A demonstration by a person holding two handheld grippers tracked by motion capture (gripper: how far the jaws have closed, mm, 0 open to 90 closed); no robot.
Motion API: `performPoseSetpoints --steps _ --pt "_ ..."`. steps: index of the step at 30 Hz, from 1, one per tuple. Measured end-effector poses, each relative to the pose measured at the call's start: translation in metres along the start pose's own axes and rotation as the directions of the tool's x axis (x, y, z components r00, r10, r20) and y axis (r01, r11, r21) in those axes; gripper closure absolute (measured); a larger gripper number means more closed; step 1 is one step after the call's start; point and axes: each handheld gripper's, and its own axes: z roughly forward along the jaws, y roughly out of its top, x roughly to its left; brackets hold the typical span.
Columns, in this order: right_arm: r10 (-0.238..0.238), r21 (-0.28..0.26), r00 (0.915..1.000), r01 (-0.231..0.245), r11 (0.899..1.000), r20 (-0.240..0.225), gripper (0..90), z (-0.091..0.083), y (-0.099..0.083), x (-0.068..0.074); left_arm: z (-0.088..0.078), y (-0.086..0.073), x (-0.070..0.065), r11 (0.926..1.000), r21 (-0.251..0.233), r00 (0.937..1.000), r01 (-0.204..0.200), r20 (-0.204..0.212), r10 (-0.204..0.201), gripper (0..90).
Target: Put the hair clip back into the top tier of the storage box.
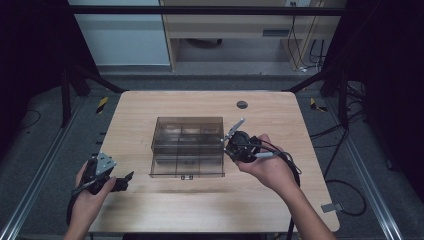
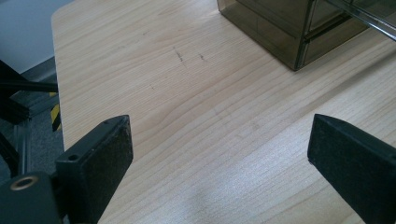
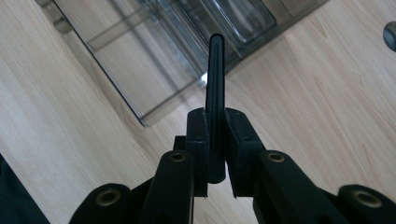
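Nearest the high camera, two forearms were seen coming in over the near edge of the wooden table [image 1: 165, 210]. On the left, the left gripper [image 1: 125, 181] was held low just above the table's near left corner, with its jaws spread wide and nothing between them; in the left gripper view, bare wood was seen between its two black pads [image 2: 100, 163].

Farther in, on the right, the right gripper [image 1: 231, 141] was held just beside the right end of the drawer box [image 1: 187, 146]. Its jaws were closed tight on a thin dark pen-like stick [image 3: 215, 88], which was gripped near its lower end and stuck out past the pads. In the high view the stick [image 1: 235, 128] was seen slanting up and away, its tip close to the box's right wall; whether it touched the box could not be told.

At the middle of the table the smoky see-through drawer box was set, with a lower drawer [image 1: 186, 167] pulled out toward the person. Through the clear plastic the drawer compartments looked empty, though the tint made that uncertain. Beyond the box, a small round cable hole [image 1: 242, 104] was seen near the far edge.

As a judgement: the drawer had been opened and the stick picked up, so the work seemed about halfway. Placing the stick in the drawer, releasing it and pushing the drawer shut appeared to be left.
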Motion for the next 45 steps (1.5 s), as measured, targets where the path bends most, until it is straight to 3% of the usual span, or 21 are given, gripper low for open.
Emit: performPoseSetpoints --steps 6,23,45 --pt "-0.003 -0.003 1.0 0.003 1.0 -0.003 81.0 0.003 0.016 0.007 0.0 0.0 0.0 1.0 0.0 1.0 0.002 -0.001 -0.002 7.0" --pt "-0.015 0.008 0.9998 0.015 1.0 -0.016 81.0 0.011 0.04 0.02 0.0 0.0 0.001 1.0 0.003 1.0 -0.003 -0.004 0.003 6.9" --pt "-0.032 0.053 0.9977 0.035 0.998 -0.059 81.0 0.034 0.045 0.035 -0.001 -0.001 0.002 1.0 0.003 1.0 -0.003 -0.003 0.003 7.0"
